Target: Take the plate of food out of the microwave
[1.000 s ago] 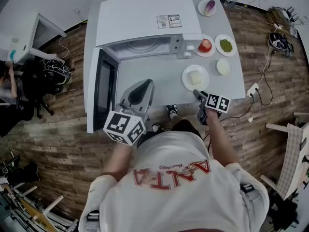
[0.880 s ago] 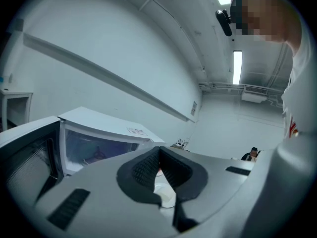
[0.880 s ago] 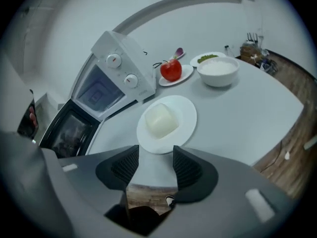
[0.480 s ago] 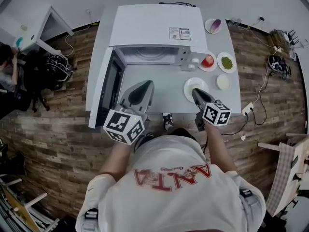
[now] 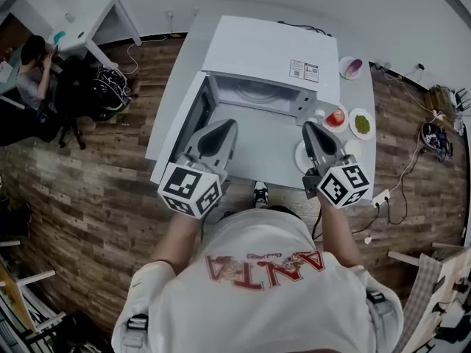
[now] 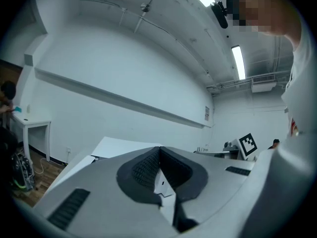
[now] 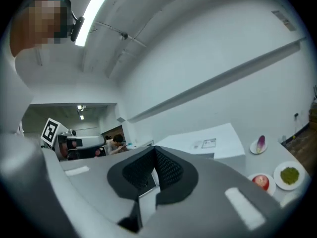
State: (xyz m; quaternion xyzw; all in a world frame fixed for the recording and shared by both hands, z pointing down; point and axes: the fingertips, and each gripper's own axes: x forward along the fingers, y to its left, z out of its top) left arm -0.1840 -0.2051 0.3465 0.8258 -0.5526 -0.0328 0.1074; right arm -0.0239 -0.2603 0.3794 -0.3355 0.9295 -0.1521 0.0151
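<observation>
Wood-plank floor (image 5: 96, 197) surrounds the grey surface (image 5: 257, 149), where the microwave (image 5: 257, 54) stands with its door (image 5: 179, 127) swung open at 9 o'clock. We hold the left claw (image 5: 221, 127) and the right claw (image 5: 313, 129) clenched on nothing. Our plate of food (image 5: 299, 157) sits outside on the surface, at 5 o'clock from the microwave, partly beneath the right claw.

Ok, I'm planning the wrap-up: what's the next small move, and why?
Probably bring the left gripper to the open door and push it shut: the plate sits on the table, the microwave looks empty, and both grippers are shut, holding nothing.
</observation>
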